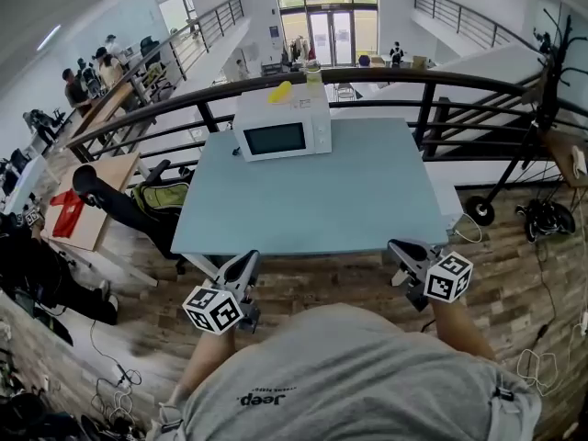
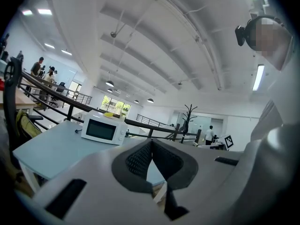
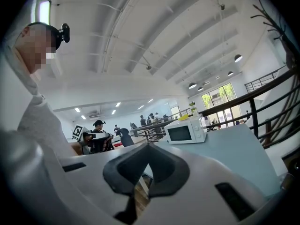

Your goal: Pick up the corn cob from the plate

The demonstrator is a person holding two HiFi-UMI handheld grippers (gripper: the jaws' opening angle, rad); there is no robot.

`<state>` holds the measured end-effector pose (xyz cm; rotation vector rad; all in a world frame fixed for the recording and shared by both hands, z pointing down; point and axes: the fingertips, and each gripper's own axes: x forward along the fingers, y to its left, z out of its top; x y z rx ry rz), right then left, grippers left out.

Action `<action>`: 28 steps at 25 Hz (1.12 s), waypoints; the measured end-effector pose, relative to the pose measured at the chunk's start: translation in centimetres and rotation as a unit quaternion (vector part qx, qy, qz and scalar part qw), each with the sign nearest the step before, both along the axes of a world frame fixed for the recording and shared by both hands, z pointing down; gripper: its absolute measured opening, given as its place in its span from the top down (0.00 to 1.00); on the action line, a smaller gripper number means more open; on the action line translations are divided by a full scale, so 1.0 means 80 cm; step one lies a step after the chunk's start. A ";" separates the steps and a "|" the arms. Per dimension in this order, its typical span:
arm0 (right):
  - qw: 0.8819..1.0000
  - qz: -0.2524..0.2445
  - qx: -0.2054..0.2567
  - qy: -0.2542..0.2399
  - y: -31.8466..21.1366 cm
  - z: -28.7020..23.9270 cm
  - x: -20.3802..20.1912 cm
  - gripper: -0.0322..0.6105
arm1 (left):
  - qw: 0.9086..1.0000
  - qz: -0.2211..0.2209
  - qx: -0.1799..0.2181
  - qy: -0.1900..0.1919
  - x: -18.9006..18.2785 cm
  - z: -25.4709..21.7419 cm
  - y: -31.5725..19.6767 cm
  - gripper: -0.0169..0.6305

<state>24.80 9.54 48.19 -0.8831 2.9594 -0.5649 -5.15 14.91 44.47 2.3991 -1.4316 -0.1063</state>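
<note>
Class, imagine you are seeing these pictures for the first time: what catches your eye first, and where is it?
A white microwave stands alone at the far edge of a pale blue table, with something yellow on its top. Just short of the table's near edge, the left gripper and right gripper are both shut and empty, pointing toward the table.

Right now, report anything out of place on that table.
Only one thing stands out: a yellow item lies on top of the microwave rather than on the table. It is too small to identify. Nothing looks spilled or damaged.
</note>
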 end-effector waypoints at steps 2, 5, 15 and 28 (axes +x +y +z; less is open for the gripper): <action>1.000 0.000 -0.005 -0.004 -0.001 0.006 0.017 0.93 | 1.000 0.002 -0.005 -0.004 0.019 0.003 0.000 0.95; 1.000 -0.004 -0.008 -0.010 -0.003 0.010 0.034 0.93 | 1.000 0.002 -0.009 -0.008 0.041 0.004 -0.001 0.95; 0.999 -0.028 -0.006 -0.023 -0.027 0.014 0.019 0.93 | 1.000 0.000 -0.021 -0.019 0.046 0.011 -0.013 0.95; 1.000 0.020 -0.003 0.015 -0.120 0.003 -0.126 0.93 | 0.998 0.060 -0.006 0.021 -0.103 0.030 -0.138 0.95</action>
